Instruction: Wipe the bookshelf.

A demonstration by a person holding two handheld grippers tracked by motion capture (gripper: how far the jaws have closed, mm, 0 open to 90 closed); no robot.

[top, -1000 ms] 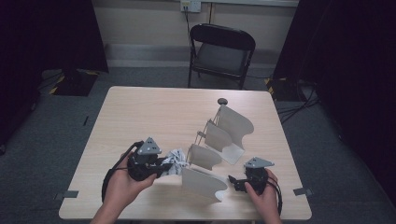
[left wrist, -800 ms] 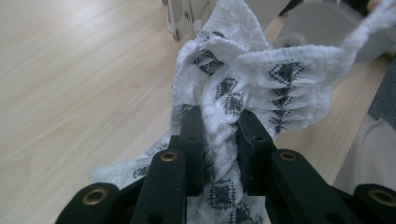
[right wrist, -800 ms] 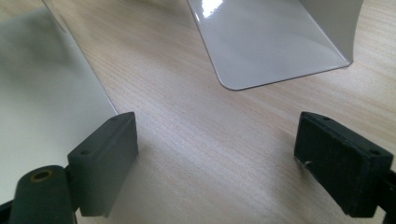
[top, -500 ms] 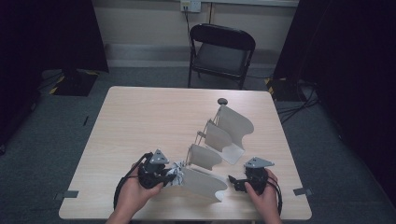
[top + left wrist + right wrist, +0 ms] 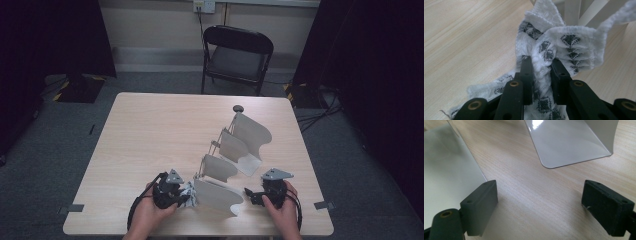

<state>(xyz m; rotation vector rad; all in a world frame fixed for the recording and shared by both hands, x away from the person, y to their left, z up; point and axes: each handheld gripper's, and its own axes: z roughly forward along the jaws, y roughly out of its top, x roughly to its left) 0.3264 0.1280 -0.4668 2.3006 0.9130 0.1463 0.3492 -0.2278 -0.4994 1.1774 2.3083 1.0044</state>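
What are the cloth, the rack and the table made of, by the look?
Cloth: soft woven fabric, white with black diamond pattern; frayed edges and loose threads, bunches between the left gripper jaws.
Rack: thin, smooth, glossy off-white sheet with rounded corners and highlights; painted metal or plastic, can't tell.
Table: pale wood-grain top, matte; likely laminate.

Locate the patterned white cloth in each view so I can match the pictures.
High view: patterned white cloth at the near table edge, between the left gripper and the rack's nearest divider.
Left gripper view: centre, pinched between the jaws.
Right gripper view: not in it.
Shared landmark: the white rack dividers.
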